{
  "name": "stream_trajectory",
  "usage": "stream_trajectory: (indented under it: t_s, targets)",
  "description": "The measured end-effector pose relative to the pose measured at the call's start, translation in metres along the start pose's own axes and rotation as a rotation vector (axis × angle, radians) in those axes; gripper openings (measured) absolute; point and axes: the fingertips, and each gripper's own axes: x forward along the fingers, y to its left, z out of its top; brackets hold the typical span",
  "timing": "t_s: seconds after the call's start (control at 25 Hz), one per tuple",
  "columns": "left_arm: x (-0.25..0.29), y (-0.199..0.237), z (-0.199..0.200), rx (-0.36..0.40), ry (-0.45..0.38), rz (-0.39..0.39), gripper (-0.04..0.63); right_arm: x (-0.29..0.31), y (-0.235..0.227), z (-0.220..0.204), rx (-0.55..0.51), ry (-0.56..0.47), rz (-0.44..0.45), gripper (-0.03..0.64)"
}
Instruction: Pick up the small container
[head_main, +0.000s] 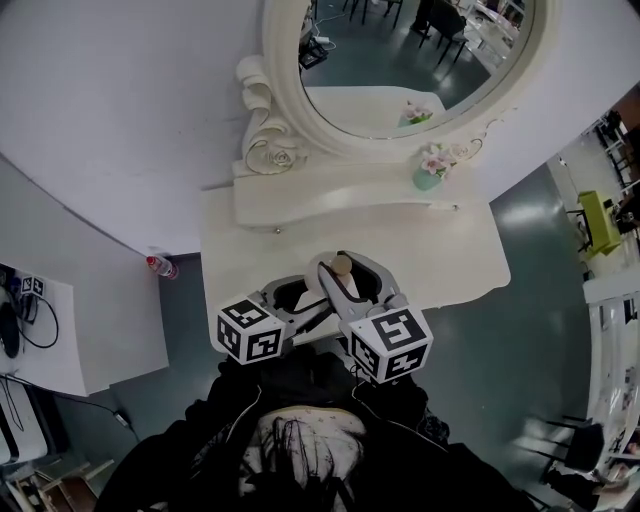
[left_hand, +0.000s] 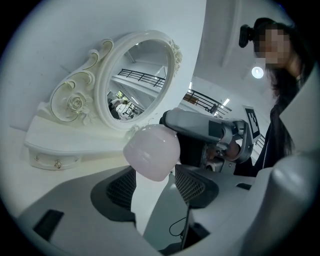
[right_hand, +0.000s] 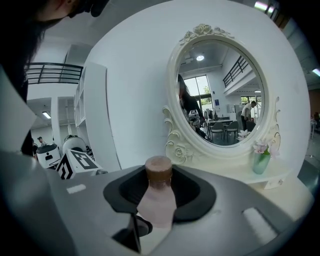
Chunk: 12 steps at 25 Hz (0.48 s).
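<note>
The small container (right_hand: 157, 202) is a pale pink bottle with a brown cap (right_hand: 158, 169). It stands upright between the pads of my right gripper (right_hand: 159, 186), which is shut on it. In the head view the container (head_main: 342, 265) is held over the front edge of the white dressing table (head_main: 455, 262), with the right gripper (head_main: 343, 272) round it. My left gripper (head_main: 292, 293) lies just to its left, open and holding nothing. In the left gripper view the container's rounded bottom (left_hand: 151, 151) hangs just beyond the open left gripper (left_hand: 155, 189), apart from its pads.
An oval mirror (head_main: 400, 60) in a carved white frame rises at the back of the table. A small green vase of flowers (head_main: 430, 172) stands on the raised shelf at the right. A red-capped bottle (head_main: 160, 266) lies on the floor to the left, near a white side table (head_main: 90, 330).
</note>
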Motion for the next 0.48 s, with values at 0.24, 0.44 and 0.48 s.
stream_trajectory:
  t_s: [0.24,0.44,0.48]
  targets:
    - [0.011,-0.014,0.0,0.03,0.003,-0.001,0.225,-0.018,-0.008,0.002,-0.002,-0.016,-0.019,0.147]
    - [0.027,-0.037,-0.006,0.039,-0.002,-0.008,0.225,-0.045,-0.018,0.001,-0.013,-0.027,-0.032,0.147]
    - [0.029,-0.043,-0.009,0.038,0.0,-0.008,0.225,-0.052,-0.019,-0.001,-0.012,-0.027,-0.032,0.147]
